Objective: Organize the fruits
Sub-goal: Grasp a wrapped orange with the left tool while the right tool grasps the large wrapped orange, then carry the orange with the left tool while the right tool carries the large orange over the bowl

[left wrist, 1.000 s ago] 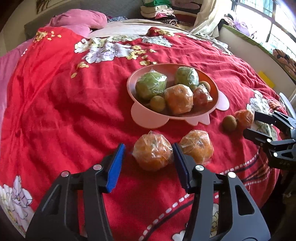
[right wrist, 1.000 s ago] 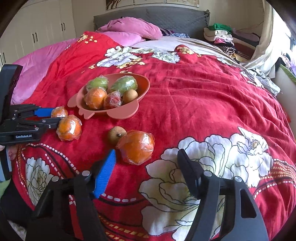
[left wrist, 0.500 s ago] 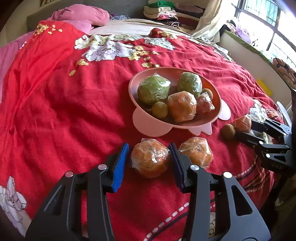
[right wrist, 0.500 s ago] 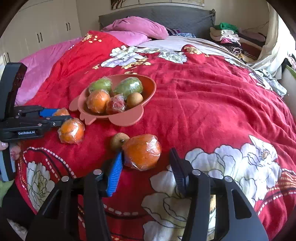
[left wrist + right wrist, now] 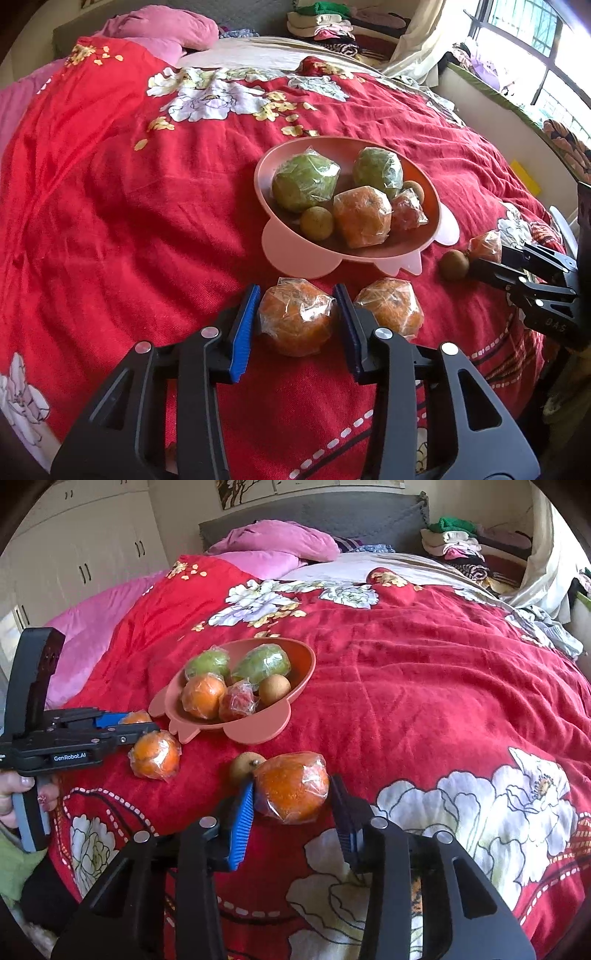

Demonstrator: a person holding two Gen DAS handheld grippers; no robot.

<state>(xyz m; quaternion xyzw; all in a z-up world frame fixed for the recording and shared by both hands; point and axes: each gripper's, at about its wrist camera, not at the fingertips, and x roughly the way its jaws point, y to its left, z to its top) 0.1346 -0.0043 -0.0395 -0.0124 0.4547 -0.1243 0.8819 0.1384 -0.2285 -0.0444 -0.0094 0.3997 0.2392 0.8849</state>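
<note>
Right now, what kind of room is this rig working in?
Most likely a home bedroom. The fruit sits on a bed under a red floral quilt, with pink pillows against a grey headboard, and built-in wardrobes along the wall.

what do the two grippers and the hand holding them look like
Both grippers are black plastic with two triangular cut-out fingers, silver rivets and ribbed blue pads. The left gripper carries white "GenRobot.AI" lettering on its side, a tall black upright block behind it and a grey-blue handle. The right gripper shows small white characters on its side in the left wrist view. The hand has decorated nails. No sleeve or cable shows.
</note>
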